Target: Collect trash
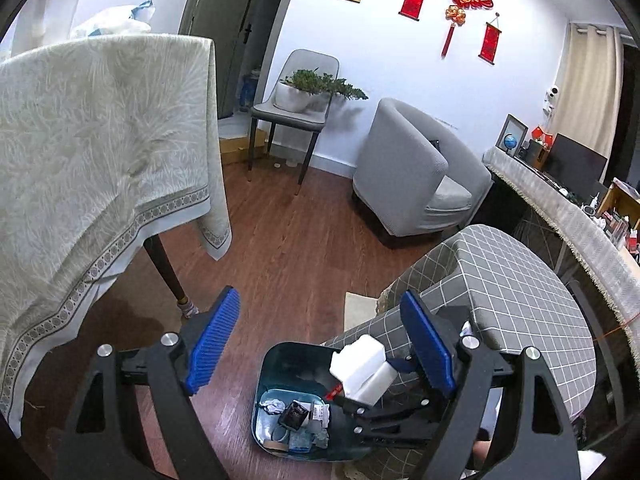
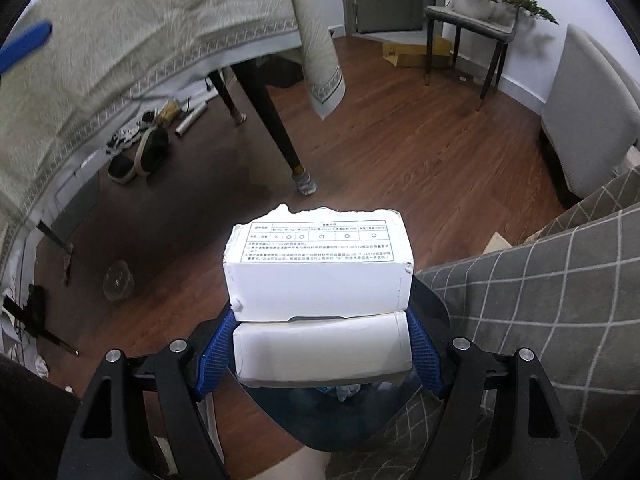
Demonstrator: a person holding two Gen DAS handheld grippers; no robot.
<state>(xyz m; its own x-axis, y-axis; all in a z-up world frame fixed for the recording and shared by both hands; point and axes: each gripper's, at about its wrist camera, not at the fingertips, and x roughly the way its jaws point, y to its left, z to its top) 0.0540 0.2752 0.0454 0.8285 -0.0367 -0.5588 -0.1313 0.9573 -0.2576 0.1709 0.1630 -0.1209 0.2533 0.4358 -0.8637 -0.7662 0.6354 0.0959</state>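
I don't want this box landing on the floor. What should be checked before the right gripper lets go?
1. Right gripper shut on the white box: ok, blue pads press both sides.
2. Box over the trash bin: ok in the left wrist view, near its right edge.
3. Bin has room: ok, only small trash at the bottom.
4. Left gripper clear of the drop: ok, open and empty above.
5. Box fits the opening: cannot tell.

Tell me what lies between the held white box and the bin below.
Nothing: in the left wrist view the white box, clamped in the right gripper, hangs over the bin.
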